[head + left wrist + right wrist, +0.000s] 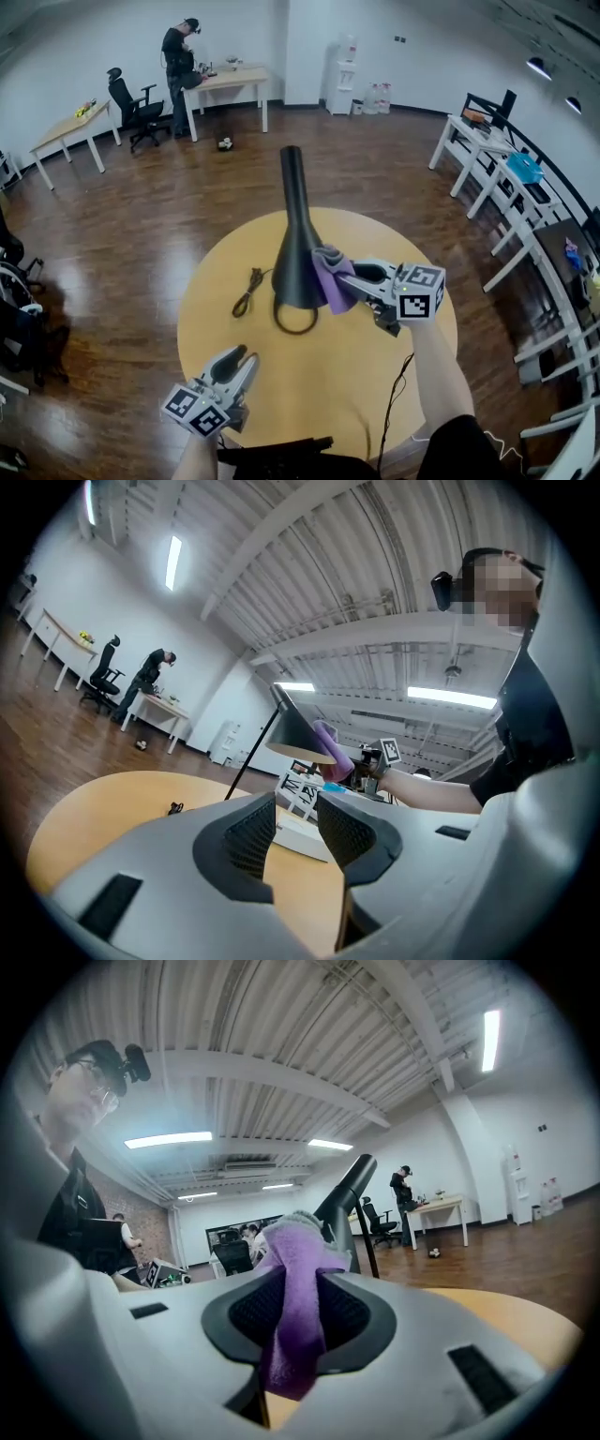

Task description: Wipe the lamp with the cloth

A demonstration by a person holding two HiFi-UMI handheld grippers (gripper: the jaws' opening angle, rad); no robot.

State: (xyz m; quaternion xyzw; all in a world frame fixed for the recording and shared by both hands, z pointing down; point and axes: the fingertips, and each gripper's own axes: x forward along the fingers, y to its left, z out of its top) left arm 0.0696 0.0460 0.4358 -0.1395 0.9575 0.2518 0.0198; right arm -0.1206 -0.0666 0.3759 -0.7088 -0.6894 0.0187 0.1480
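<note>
2 tools are in play, but only the right tool (354, 277) matters here. Its jaws pinch a purple cloth (330, 277), with a wad bulging out ahead of the tips. The lamp (296, 248) stands at the middle of the round table (366, 384), just left of that tool. The cloth looks to be touching the right flank of the black shade, low down by its wide rim. The shade is a long cone, and its axis runs from the wide rim on the near side to the narrow neck on the far side, rising as it goes. I'd judge the wipe has to travel along that line toward the neck, or round the flank to the left. The left tool (241, 357) hangs by the table's near edge, well apart from the lamp, jaws drawn together on nothing.
</note>
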